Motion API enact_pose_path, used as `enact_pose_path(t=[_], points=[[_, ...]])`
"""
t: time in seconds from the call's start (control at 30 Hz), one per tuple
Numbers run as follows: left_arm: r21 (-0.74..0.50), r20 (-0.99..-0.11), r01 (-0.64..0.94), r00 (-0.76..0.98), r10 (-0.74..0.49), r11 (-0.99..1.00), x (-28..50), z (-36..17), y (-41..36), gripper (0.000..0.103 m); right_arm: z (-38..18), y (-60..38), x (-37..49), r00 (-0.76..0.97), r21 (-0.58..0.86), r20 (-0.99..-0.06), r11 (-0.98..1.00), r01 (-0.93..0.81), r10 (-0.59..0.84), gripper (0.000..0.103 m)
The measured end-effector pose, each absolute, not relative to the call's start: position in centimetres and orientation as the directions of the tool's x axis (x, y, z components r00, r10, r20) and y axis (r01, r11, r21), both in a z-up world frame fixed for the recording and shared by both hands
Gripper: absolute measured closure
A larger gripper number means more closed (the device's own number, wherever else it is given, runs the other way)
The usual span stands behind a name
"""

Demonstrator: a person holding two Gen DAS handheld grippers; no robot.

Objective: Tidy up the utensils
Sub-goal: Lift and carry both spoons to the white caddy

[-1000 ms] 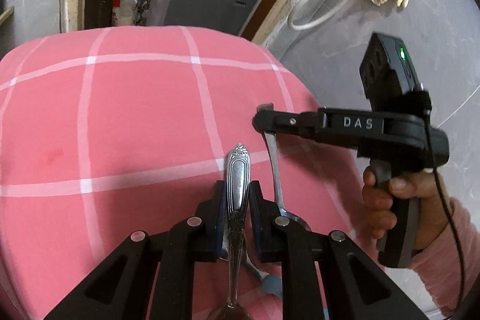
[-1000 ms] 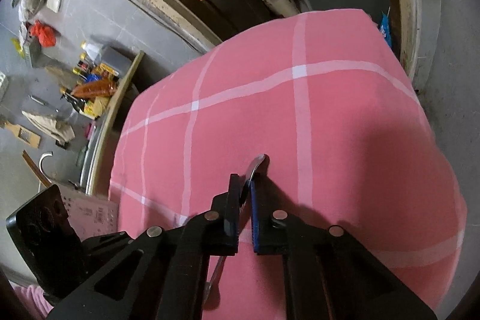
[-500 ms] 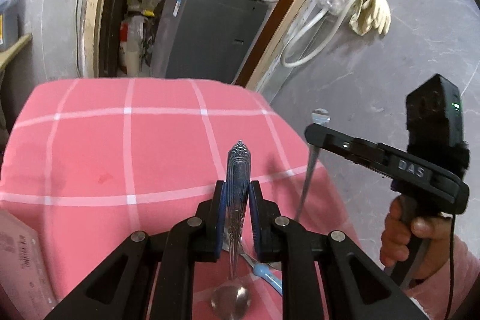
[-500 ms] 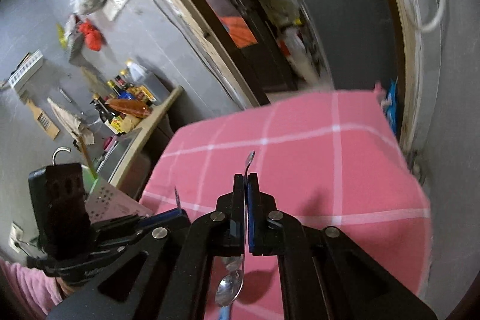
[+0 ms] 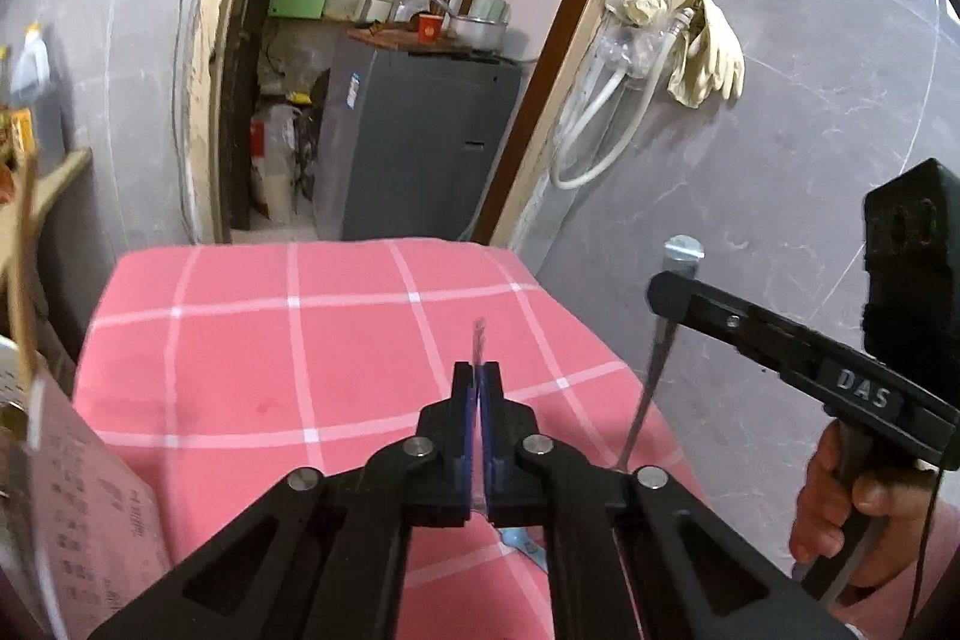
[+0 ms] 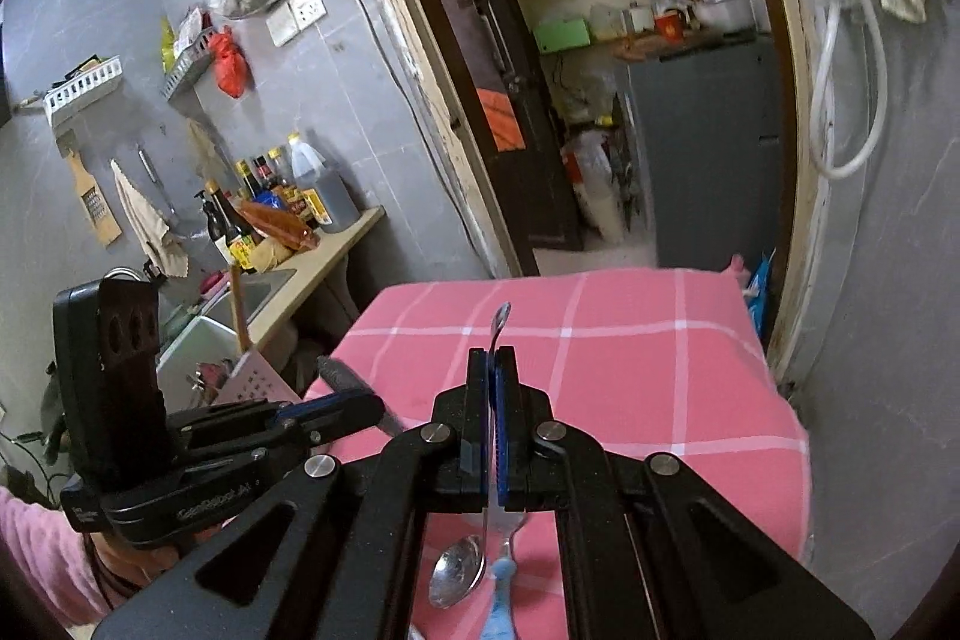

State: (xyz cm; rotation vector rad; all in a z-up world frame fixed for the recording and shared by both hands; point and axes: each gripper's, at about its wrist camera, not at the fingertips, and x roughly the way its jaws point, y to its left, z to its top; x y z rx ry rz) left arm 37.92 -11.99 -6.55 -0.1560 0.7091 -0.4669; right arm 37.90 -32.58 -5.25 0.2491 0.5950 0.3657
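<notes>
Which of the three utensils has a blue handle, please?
The blue-handled utensil lies loose on the pink cloth; the other two are bare metal, clamped in the left gripper and right gripper.

The surface (image 5: 252, 340) is covered by a pink cloth (image 6: 648, 352) crossed with a grid of thin white lines, and the cloth hangs over the surface's edges. Its far edge ends just short of an open doorway (image 5: 336, 112). A faint dark stain (image 5: 261, 405) marks the cloth well short of that edge. At the end of the cloth farthest from the doorway lies a light blue handled utensil (image 6: 501, 601), its blue handle partly hidden behind black parts.
</notes>
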Motion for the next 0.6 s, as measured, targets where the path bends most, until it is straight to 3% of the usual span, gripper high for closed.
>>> enact_pose_path(t=[0.43,0.6], points=[[-0.321,-0.516,0.349,0.715,-0.472,0.88,36.1,-1.2,-8.3,0.101,0.8,-29.9,34.8,0.819,0.3,-0.415,0.91,-0.286,0.395,0.101],[-0.296,-0.476,0.332,0.762,-0.439,0.896,34.5,2.3,-5.5,0.101,4.0,-27.8,33.3,0.847,0.282,-0.344,0.905,-0.318,0.405,0.101]])
